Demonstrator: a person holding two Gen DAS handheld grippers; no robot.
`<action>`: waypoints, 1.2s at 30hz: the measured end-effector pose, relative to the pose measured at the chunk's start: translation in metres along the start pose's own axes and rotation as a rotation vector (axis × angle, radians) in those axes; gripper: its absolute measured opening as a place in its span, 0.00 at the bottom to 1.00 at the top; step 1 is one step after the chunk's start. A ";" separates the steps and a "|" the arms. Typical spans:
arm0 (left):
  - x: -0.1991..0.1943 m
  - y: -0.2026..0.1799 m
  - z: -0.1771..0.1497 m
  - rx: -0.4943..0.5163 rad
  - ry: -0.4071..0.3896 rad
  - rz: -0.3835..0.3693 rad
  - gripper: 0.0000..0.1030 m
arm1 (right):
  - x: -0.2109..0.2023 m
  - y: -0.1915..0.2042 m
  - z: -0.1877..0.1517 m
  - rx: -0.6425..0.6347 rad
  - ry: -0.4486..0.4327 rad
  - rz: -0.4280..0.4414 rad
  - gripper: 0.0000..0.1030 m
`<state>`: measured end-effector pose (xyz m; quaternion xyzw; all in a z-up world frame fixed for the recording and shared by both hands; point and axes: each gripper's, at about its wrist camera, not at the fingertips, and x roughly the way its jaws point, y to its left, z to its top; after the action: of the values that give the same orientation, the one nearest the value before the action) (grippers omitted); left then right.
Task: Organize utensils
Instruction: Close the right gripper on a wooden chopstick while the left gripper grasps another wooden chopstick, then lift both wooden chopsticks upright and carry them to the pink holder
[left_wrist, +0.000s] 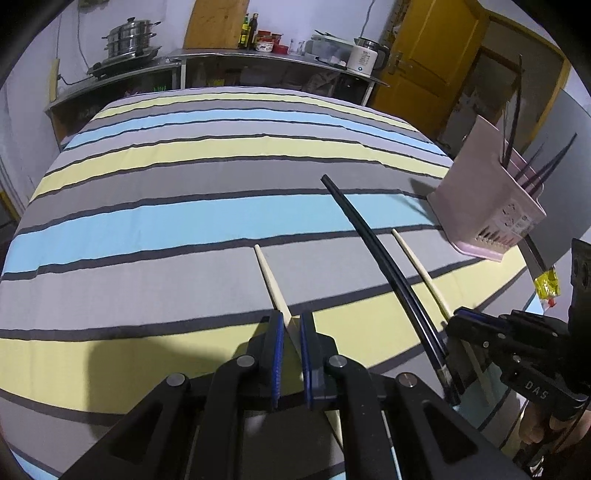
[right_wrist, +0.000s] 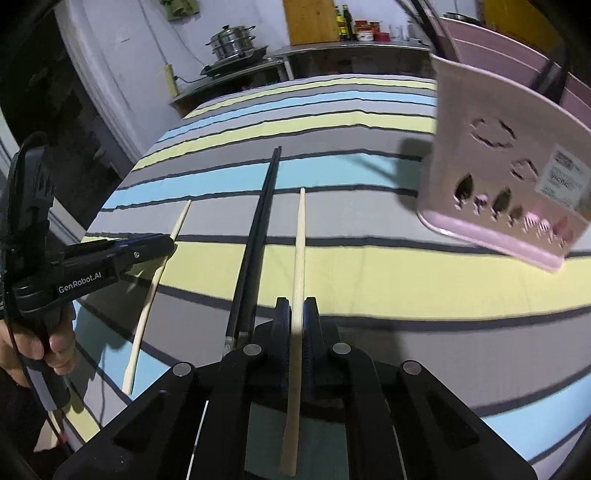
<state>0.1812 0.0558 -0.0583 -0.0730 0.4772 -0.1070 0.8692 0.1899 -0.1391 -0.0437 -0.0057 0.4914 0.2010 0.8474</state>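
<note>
My left gripper (left_wrist: 291, 325) is shut on a pale wooden chopstick (left_wrist: 271, 280) that points away over the striped cloth. My right gripper (right_wrist: 296, 308) is shut on a second pale chopstick (right_wrist: 300, 240); it also shows in the left wrist view (left_wrist: 421, 271). A pair of black chopsticks (right_wrist: 258, 229) lies on the cloth between the two pale ones, also seen in the left wrist view (left_wrist: 373, 243). A pink utensil holder (right_wrist: 509, 173) stands to the right with several dark chopsticks in it; it also shows in the left wrist view (left_wrist: 491, 199).
The striped cloth (left_wrist: 184, 221) covers the table. A metal shelf (left_wrist: 229, 62) at the back holds a steamer pot (left_wrist: 129, 38), bottles and a kettle. A yellow door (left_wrist: 432, 48) is at the back right. A small yellow packet (left_wrist: 547, 286) lies near the right edge.
</note>
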 end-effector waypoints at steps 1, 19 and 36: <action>0.001 0.000 0.002 -0.009 -0.002 -0.001 0.09 | 0.002 0.001 0.004 -0.004 -0.001 -0.004 0.13; 0.018 -0.005 0.024 -0.045 -0.021 0.106 0.09 | 0.038 0.006 0.052 -0.040 -0.004 -0.049 0.14; -0.013 -0.016 0.038 -0.018 -0.050 0.057 0.05 | 0.003 0.012 0.065 -0.052 -0.062 -0.014 0.06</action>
<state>0.2047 0.0447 -0.0234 -0.0697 0.4584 -0.0758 0.8828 0.2406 -0.1139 -0.0101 -0.0249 0.4593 0.2078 0.8633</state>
